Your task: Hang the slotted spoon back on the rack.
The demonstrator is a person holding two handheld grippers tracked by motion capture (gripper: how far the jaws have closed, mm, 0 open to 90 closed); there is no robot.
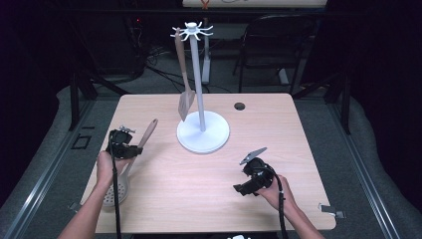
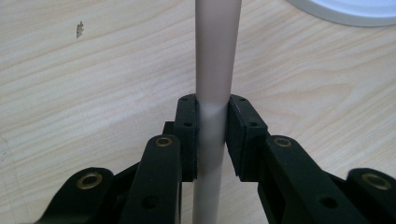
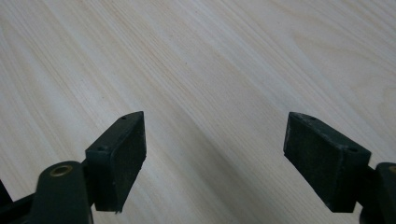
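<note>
My left gripper (image 1: 130, 149) is shut on the pale handle of a skimmer spoon (image 1: 148, 133), at the left side of the wooden table (image 1: 278, 129). The spoon's perforated head (image 1: 115, 191) rests low near the table's front left, beside the person's hand. In the left gripper view the handle (image 2: 217, 60) runs upright between the pads of my left gripper (image 2: 212, 135), which press on it. My right gripper (image 1: 242, 188) hovers open at the front right. In the right gripper view my right gripper (image 3: 215, 154) holds nothing, with bare table between its jaws.
A white utensil stand (image 1: 199, 74) with hooks on top rises from a round base (image 1: 203, 134) at the table's middle back. A wooden spatula (image 1: 185, 94) hangs from it. The base's rim (image 2: 345, 11) lies beyond the handle. A small hole (image 1: 240, 106) marks the table; a chair (image 1: 268, 45) stands behind.
</note>
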